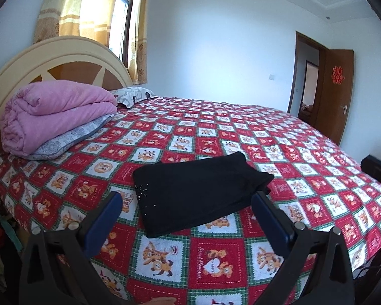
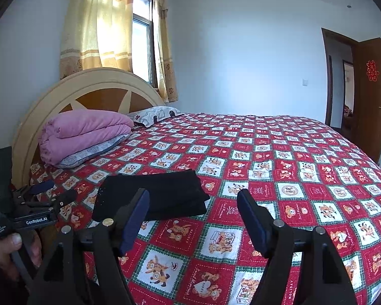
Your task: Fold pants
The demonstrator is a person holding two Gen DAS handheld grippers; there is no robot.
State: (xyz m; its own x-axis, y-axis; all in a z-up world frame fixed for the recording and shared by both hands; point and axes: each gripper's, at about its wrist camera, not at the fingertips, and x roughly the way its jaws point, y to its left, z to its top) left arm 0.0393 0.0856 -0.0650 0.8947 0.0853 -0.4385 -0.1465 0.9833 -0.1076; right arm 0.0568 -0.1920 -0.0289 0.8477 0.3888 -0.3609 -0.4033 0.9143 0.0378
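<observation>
Pants (image 1: 198, 190) folded flat on bed (image 1: 304, 152), just ahead of left tool (image 1: 188, 203), long axis crosswise, left of right tool (image 2: 193, 211); both tools open, empty, left nearer.

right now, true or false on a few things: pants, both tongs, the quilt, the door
1. The black pants lie folded on the bedspread. True.
2. The left tongs clamp the pants. False: open, holding nothing.
3. The right tongs are open and empty. True.
4. The pink quilt lies on the pants. False: it sits on a grey pillow by the headboard, apart from them.
5. The door is shut. False: it stands open.
</observation>
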